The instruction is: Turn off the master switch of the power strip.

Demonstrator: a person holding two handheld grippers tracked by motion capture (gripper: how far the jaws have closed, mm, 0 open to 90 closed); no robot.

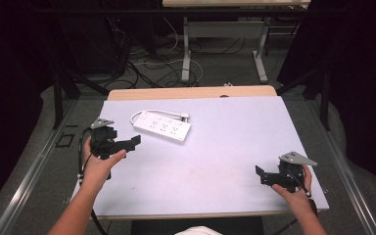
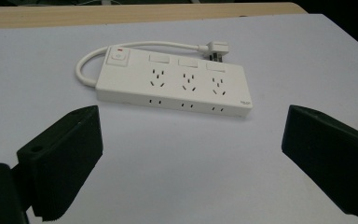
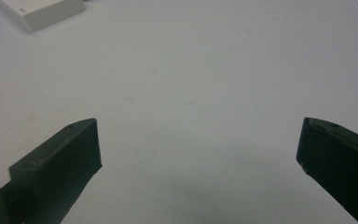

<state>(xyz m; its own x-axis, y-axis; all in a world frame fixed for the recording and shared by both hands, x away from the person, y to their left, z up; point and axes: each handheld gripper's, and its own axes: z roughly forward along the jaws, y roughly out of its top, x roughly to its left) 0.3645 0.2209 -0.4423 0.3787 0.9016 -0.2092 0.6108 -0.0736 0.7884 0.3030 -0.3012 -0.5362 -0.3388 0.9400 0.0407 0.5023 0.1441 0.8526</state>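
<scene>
Approach stage, by my reading: left gripper (image 1: 136, 141), jaws wide and empty, faces the white power strip (image 1: 162, 127) lying far-left on the table (image 1: 235, 142); right gripper (image 1: 259, 172) likewise wide, well apart; next, advance to straddle the strip

**Dark workroom, pale bench, cables on grey floor**

Pale lilac-white bench (image 1: 235, 147) at centre, with a wood edge strip (image 1: 191, 92) along the far side. Beyond, grey carpeted floor (image 1: 225, 73) strewn with black and white cables (image 1: 142, 63). Farther back, a second table (image 1: 235, 4) with a light wood top on white metal legs (image 1: 186, 49). Black curtains (image 1: 357, 73) to both sides, swallowing the light. Dark metal frame bars (image 1: 58, 98) standing at left and right. Even overhead lighting, soft shadows on the bench.
</scene>
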